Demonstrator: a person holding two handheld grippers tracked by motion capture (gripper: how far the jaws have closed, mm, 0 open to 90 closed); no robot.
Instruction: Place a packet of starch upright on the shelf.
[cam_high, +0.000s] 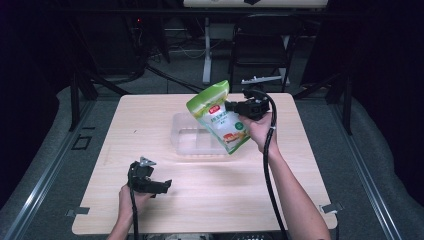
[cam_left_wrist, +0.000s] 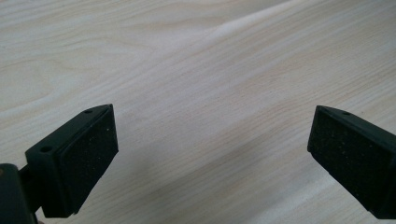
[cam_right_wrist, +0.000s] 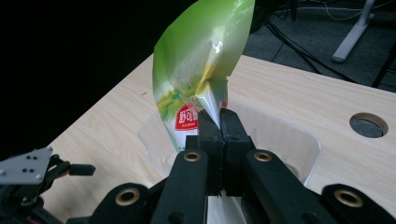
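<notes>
Two grippers: right gripper (cam_high: 234, 106) fingers clamped on green pouch (cam_high: 219, 116) above clear tub (cam_high: 186, 141); left gripper (cam_high: 165, 186) fingers apart, low over surface (cam_high: 210, 190).

a pale wooden table (cam_high: 210, 195) carries a clear plastic bin (cam_high: 192, 142) near its middle.

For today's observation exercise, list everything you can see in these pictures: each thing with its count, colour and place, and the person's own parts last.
table: one, light wood, centre of the high view
clear tub: one, see-through plastic, middle of the table
pouch: one, green and white with a red label, held tilted above the tub
chair: one, dark, behind the table
right gripper: one, black, shut on the pouch's edge
left gripper: one, black, open, low over the near left table
hands: two, one gripping each gripper, near edge
</notes>
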